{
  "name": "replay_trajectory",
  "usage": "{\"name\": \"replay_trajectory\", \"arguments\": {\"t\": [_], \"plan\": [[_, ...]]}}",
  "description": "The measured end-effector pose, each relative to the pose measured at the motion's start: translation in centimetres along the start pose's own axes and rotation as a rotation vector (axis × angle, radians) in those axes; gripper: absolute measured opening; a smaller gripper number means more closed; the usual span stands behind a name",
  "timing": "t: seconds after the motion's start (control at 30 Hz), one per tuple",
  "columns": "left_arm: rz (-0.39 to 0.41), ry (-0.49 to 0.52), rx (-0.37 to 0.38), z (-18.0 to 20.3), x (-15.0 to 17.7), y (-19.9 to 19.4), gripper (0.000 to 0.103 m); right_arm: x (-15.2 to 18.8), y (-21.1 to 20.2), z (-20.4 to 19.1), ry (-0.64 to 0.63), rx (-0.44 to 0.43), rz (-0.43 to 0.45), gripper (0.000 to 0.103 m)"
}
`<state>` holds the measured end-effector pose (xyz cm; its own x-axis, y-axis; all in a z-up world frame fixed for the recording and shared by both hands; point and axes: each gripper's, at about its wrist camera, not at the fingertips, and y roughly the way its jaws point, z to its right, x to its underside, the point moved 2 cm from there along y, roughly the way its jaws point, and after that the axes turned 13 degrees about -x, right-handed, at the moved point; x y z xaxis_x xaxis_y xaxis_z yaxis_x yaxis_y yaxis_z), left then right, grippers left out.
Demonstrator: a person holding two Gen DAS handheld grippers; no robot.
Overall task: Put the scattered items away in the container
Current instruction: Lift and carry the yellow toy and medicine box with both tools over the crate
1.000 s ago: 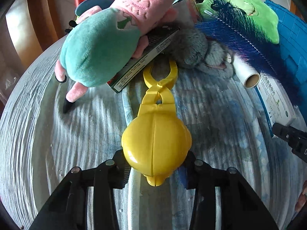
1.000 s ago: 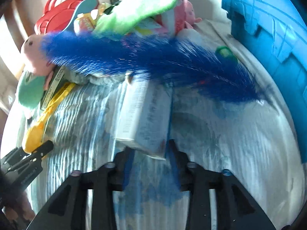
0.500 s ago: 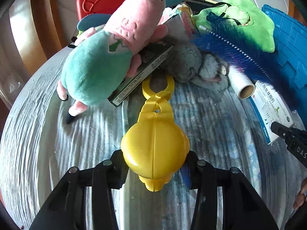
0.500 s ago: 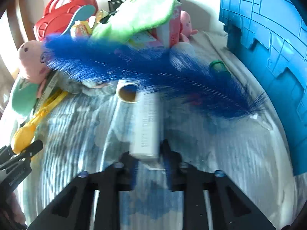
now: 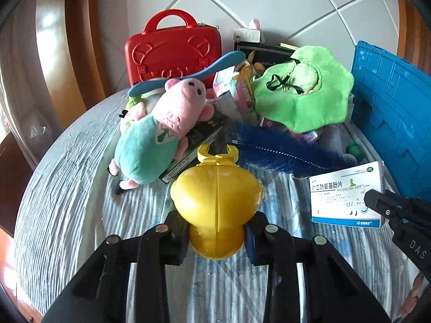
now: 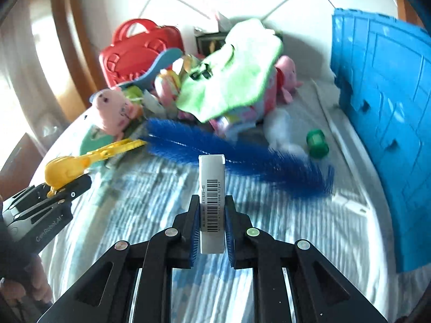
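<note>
**Left wrist view: both tools loaded, handle each load with care**

Your left gripper (image 5: 216, 230) has its jaws closing on the round yellow plastic clamp toy (image 5: 216, 202), and the pads press on the narrow part under its wide body. This plastic looks hard, smooth and light, so I think it can slip or turn between the pads. Its forked tip points away from you, toward the pink and teal plush pig (image 5: 159, 134), which lies ahead and a little left of the tool.

Your right gripper (image 6: 212, 226) is clamped on the thin white cardboard medicine box (image 6: 212, 193), held on edge by its two broad faces near the lower end. The box looks light and probably hollow, so strong pressure may crush it; the present hold seems good to me.

The blue plastic crate (image 6: 382, 123) stands to the right of both tools. The long blue bristle brush (image 6: 231, 158) lies on the striped cloth (image 6: 269, 228) just ahead; it looks soft and bendy, so take it by the wire stem.
</note>
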<state>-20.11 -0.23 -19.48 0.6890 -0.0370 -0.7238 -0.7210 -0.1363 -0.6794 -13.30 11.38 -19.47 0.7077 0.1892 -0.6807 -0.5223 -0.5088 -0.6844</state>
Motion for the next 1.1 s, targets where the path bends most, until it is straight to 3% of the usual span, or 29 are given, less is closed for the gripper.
{"name": "replay_trajectory", "arguments": {"t": [0.17,0.33,0.83,1.1], "plan": [[0.068,-0.023,-0.023,0.8,-2.0,-3.4,0.032,-1.6,-2.6,-1.0,-0.053,-0.060,0.053,0.016],[0.138,-0.020,-0.010,1.2,-3.8,-6.6,0.032,-3.7,-5.1,-1.8,-0.082,-0.055,0.119,0.016],[0.255,0.022,0.117,3.6,-7.0,-12.1,0.032,-7.9,-12.4,-4.4,-0.121,0.052,0.293,0.016],[0.332,0.041,0.182,5.3,-8.0,-15.6,0.031,-8.7,-17.2,-3.8,-0.124,0.128,0.382,0.016]]}}
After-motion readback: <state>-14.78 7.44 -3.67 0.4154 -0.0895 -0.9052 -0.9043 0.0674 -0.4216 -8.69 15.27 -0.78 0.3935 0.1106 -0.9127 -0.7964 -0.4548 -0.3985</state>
